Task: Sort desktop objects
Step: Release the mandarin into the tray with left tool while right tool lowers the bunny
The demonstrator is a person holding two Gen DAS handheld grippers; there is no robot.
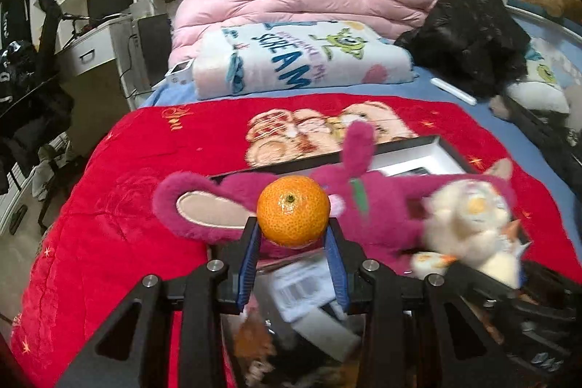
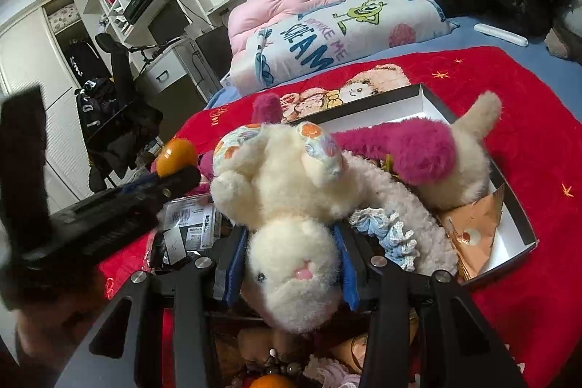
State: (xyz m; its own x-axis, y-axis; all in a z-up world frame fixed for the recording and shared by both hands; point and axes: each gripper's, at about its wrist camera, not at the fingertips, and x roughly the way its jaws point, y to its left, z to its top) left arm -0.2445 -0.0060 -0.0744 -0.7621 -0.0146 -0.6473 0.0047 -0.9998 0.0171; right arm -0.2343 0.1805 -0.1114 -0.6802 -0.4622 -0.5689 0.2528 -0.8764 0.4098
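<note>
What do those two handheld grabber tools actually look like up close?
Both look alike. The left gripper and the right gripper each have a black frame of angular struts with triangular cut-outs, joined by round silver bolts. Each finger carries a ribbed blue pad on its inner face. No cables or markings show, and nothing worn can be made out.

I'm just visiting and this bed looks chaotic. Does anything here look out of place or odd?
Yes. The cream plush toy hangs upside down, squeezed by the right gripper, above a box where a pink plush toy sprawls over the rim. The left gripper holds an orange, a fruit among toys.
</note>
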